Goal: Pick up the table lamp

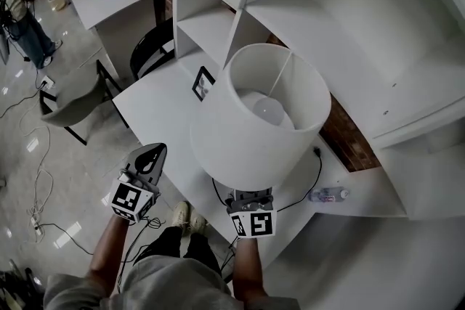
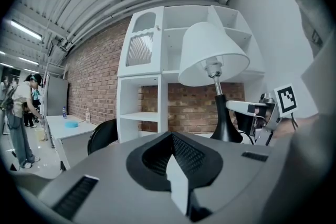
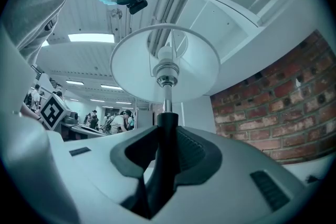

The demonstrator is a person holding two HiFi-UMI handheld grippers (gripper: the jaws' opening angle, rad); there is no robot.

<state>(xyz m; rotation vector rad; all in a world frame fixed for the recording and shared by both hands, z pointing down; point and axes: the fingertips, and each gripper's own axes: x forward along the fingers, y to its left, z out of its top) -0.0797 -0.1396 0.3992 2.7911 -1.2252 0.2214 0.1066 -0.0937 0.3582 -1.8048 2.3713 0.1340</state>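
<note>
The table lamp has a wide white shade (image 1: 261, 120) on a thin metal rod and a black flared foot (image 2: 226, 126). In the right gripper view the shade (image 3: 165, 63) hangs overhead and the black stem (image 3: 167, 134) runs up between the jaws. My right gripper (image 1: 249, 198) is shut on that stem, below the shade, and holds the lamp upright above the desk's front edge. My left gripper (image 1: 150, 156) is off to the left of the lamp, apart from it, shut with nothing in it. From the left gripper view I see the right gripper (image 2: 262, 110) at the lamp's foot.
A white desk (image 1: 156, 102) stands against a white shelving unit (image 1: 218, 3) and a brick wall. On the desk lie a small black picture frame (image 1: 203, 83), a water bottle (image 1: 327, 194) and the lamp's black cable (image 1: 314, 174). A black chair (image 1: 152, 47) and a grey chair (image 1: 73, 102) stand left.
</note>
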